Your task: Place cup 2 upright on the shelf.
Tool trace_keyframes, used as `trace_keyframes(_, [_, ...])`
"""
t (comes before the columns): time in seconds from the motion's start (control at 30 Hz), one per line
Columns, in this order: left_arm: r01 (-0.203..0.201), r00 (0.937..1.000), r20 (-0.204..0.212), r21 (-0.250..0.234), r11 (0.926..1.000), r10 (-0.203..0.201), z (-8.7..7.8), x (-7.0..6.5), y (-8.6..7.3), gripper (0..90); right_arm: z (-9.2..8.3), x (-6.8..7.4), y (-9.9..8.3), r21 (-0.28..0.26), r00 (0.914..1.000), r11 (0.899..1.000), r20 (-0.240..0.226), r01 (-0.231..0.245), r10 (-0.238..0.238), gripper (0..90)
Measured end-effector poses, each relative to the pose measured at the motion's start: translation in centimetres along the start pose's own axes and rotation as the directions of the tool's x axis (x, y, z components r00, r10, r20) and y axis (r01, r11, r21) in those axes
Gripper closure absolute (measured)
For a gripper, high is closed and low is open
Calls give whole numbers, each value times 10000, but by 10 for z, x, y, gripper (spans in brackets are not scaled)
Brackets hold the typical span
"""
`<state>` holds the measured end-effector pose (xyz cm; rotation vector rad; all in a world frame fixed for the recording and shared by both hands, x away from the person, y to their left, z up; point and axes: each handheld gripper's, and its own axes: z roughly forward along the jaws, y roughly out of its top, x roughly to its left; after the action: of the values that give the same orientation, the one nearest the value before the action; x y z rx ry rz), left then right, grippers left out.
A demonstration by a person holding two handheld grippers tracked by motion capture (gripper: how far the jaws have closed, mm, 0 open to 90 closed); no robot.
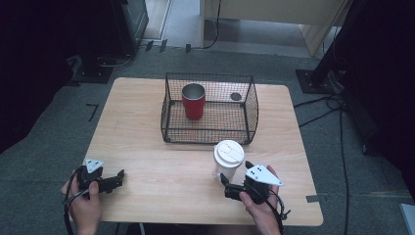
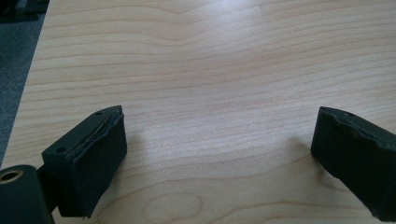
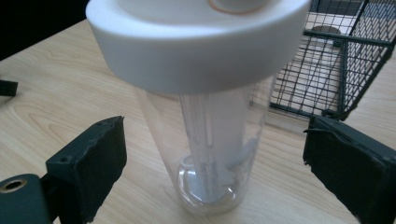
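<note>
A clear plastic tumbler (image 1: 226,164) with a white lid (image 1: 229,152) stands upright on the light wood counter (image 1: 161,166), just in front of the black wire basket (image 1: 210,129) and toward the counter's right half. The right claw (image 1: 224,182) sits low at the tumbler's base on the near side, held by a hand at the bottom edge of the high view. In the right gripper view the tumbler (image 3: 212,140) stands between the 2 black pads (image 3: 98,163), with a clear gap of bare wood on each side, so the pads flank it without touching and nothing is gripped. Through the clear wall a white straw or tube (image 3: 205,140) runs down to the bottom. Faint printed marks show on the tumbler's side, too blurred to read, and no brand or label can be made out on the lid. Inside the basket a red metal cup (image 1: 194,101) stands upright near the back left, and a small dark round thing (image 1: 236,96) lies toward the back right. The left claw (image 1: 119,178) rests on the counter near its front left corner, well apart from the tumbler; in the left gripper view its pads (image 2: 100,154) stand wide apart over bare wood, holding nothing.
</note>
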<state>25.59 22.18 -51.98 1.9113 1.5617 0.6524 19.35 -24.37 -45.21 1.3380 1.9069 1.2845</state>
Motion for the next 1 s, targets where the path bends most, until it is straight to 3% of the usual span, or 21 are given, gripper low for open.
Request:
trace_keyframes(0.47, [13, 10000, 5, 1, 10000, -13, 0, 0, 0, 42, 21, 5, 9, -180, 9982, 9991, 456, -382, 389, 62])
trace_keyframes(0.77, [13, 10000, 5, 1, 10000, -13, 0, 0, 0, 42, 28, 6, 13, -358, 9971, 9975, 426, -608, 623, 63])
trace_keyframes(1.0, [13, 10000, 5, 1, 10000, -13, 0, 0, 0, 42, 33, 10, 13, -600, 9966, 9964, 541, -595, 627, 133])
